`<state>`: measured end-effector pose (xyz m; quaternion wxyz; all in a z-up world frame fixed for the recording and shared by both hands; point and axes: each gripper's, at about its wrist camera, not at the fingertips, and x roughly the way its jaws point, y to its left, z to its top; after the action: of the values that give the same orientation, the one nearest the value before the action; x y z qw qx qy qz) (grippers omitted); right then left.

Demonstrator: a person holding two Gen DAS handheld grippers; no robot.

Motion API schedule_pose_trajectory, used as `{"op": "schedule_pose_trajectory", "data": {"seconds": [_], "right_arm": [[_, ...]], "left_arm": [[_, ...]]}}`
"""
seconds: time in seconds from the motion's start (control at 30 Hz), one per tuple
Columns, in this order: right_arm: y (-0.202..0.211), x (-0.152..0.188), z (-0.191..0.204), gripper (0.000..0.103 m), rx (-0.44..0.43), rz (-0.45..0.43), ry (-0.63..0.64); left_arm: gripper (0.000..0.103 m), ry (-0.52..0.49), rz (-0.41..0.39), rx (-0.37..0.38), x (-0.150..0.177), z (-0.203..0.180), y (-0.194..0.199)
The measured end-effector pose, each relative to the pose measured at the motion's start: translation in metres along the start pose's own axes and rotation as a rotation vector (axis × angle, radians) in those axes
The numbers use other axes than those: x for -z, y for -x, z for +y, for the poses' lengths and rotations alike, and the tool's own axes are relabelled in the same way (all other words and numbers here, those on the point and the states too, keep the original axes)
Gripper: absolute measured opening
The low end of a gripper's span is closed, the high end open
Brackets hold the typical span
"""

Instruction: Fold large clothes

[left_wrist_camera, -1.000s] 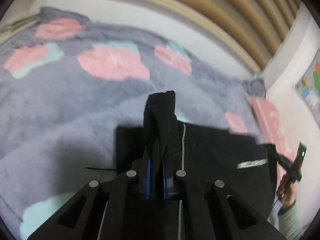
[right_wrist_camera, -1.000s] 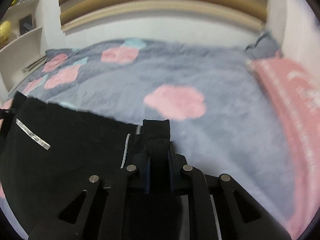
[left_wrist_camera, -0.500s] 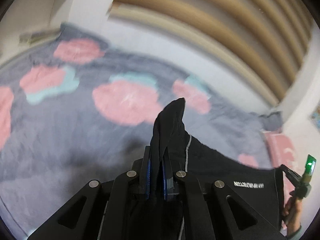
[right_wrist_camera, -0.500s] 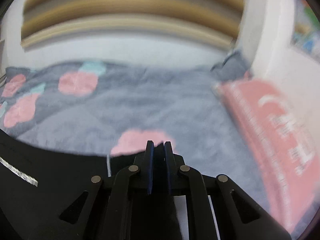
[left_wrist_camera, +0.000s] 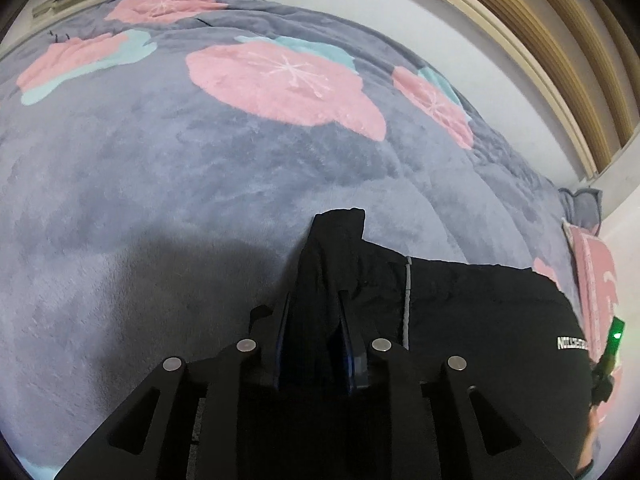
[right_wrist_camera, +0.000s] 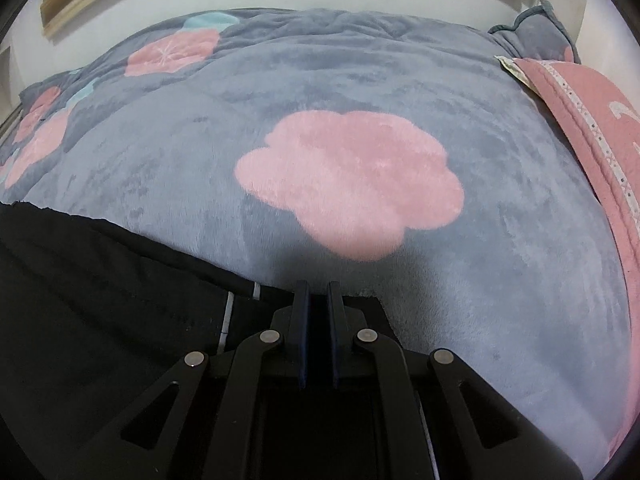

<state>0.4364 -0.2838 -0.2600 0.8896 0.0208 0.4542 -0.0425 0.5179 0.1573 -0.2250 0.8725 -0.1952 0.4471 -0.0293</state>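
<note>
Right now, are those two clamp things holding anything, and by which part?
Both hold the black garment by its far edge. The left hand-held gripper, whose jaws have just been opening, has a bunched corner between them; the right hand-held gripper pinches the other end.

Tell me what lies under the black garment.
The black garment lies on a grey fleece blanket with pink flowers, which shows all around it. What the blanket looks like directly beneath the cloth is covered.
</note>
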Motion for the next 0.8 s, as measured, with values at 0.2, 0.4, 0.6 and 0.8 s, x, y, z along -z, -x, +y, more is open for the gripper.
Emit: {"op": "schedule_pose_trajectory", "data": {"seconds": [0.2, 0.4, 0.6, 0.8], "right_arm": [[0.013, 0.001, 0.000, 0.012, -0.031, 0.015, 0.014], [0.084, 0.012, 0.000, 0.064, -0.314, -0.047, -0.003], [0.181, 0.035, 0.061, 0.066, -0.562, -0.159, 0.112], [0.161, 0.066, 0.140, 0.066, -0.317, -0.033, 0.154]], "left_arm": [[0.023, -0.017, -0.043, 0.027, 0.006, -0.004, 0.045], [0.043, -0.196, -0.104, 0.138, 0.020, -0.054, 0.146], [0.053, -0.247, -0.076, 0.217, 0.072, -0.122, 0.170], [0.053, -0.189, 0.050, 0.140, 0.106, -0.144, 0.091]]}}
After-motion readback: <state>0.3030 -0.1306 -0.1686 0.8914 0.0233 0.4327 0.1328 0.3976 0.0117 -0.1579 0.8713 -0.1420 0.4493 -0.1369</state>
